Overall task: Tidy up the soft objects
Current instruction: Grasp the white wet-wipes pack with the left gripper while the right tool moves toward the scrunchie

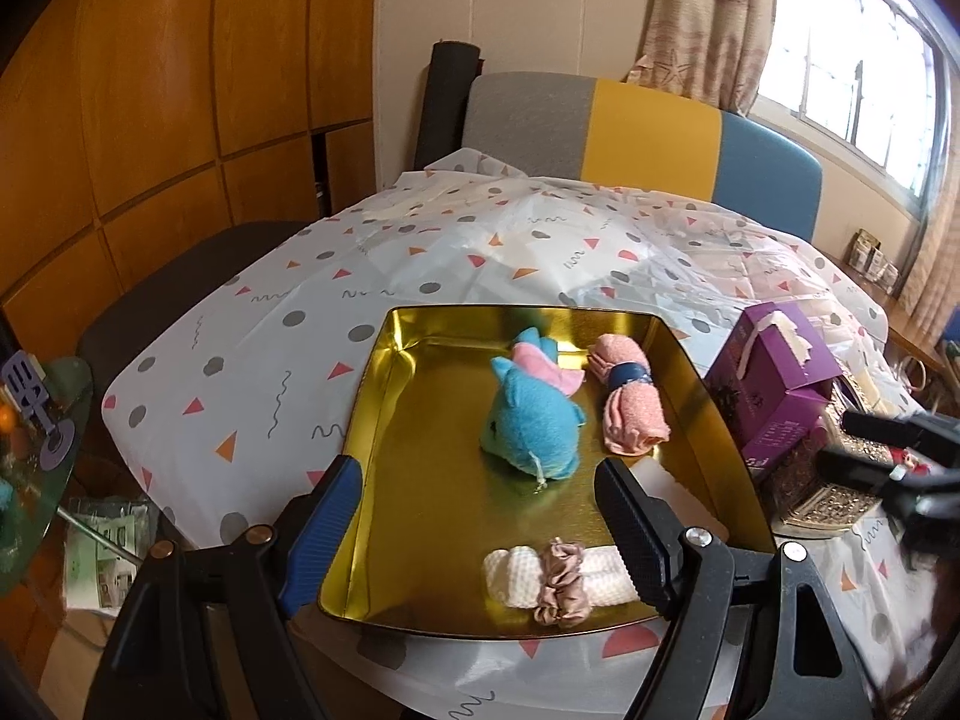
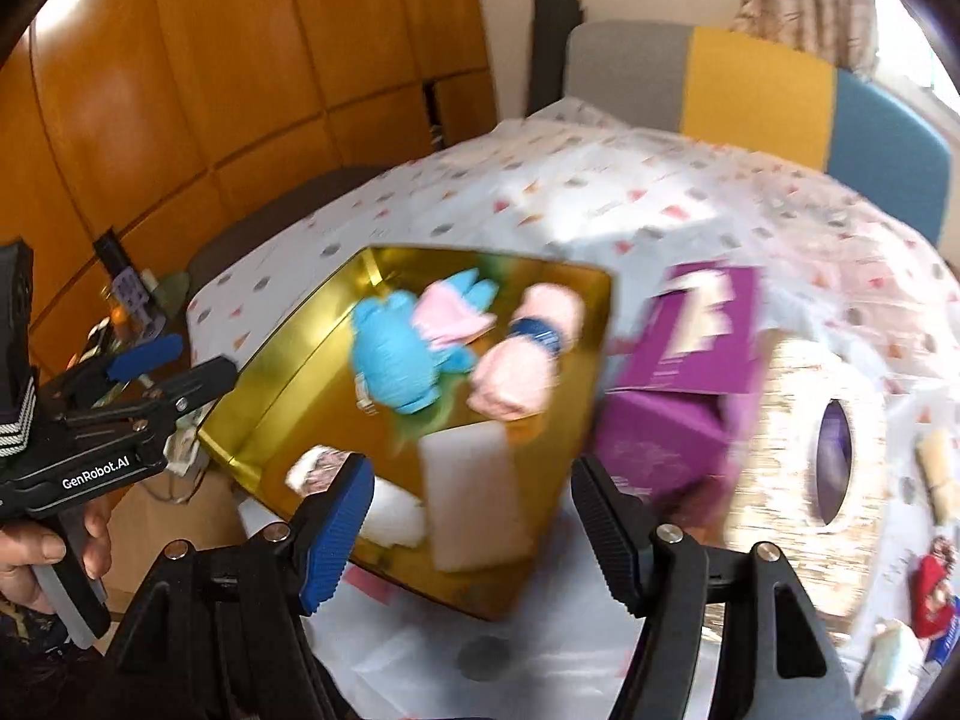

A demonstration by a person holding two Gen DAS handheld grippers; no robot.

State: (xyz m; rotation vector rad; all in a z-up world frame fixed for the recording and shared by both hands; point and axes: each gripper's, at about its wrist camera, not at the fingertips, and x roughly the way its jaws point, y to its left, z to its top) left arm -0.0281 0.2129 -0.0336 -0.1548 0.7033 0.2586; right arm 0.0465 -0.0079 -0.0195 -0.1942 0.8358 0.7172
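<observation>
A gold metal tray (image 1: 372,420) sits on the patterned tablecloth. In it lie a blue plush toy (image 1: 531,420) with a pink bow, a pink rolled towel (image 1: 630,402) with a blue band, a white rolled cloth (image 1: 516,576) tied with a beige scrunchie (image 1: 561,582), and a white sponge (image 2: 474,498). My left gripper (image 1: 480,528) is open and empty over the tray's near edge. My right gripper (image 2: 474,528) is open and empty above the tray's near right corner; the right wrist view is motion-blurred. The tray (image 2: 270,396), plush (image 2: 390,360) and pink towel (image 2: 528,354) show there too.
A purple box (image 1: 774,384) stands right of the tray, beside a glittery gold container (image 2: 798,456). Small items lie at the table's right edge (image 2: 933,588). A grey, yellow and blue chair (image 1: 630,126) is behind the table. A side table (image 1: 36,438) stands left.
</observation>
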